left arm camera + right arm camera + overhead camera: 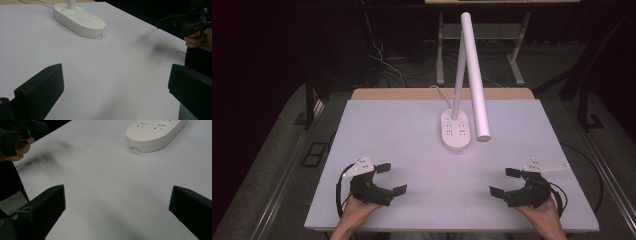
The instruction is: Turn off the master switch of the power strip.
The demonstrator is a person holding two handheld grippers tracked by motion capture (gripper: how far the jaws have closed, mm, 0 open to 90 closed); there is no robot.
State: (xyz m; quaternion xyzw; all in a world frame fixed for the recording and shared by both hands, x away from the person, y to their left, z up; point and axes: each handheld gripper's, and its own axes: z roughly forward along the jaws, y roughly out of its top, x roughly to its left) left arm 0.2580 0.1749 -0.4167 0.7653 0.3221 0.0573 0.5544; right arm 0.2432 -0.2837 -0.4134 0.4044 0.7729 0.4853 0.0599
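Note:
A white desk lamp rises from an oval base with sockets [456, 130] at the middle of the white table [412, 125]; its long white tube head [475, 75] slopes toward me. The base [79, 20] lies far ahead in the left gripper view, and the base [155, 133] sits at the upper right of the right gripper view. My left gripper [391, 178] rests near the front left edge, jaws wide apart, nothing between them. My right gripper [506, 182] rests near the front right edge, open and empty too. The two grippers point inward, toward each other.
A white cord [439, 91] runs from the lamp base to the table's back edge. Behind the table stands a desk frame [482, 35] with cables on the floor. Bare tabletop lies between the two grippers and in front of the lamp base.

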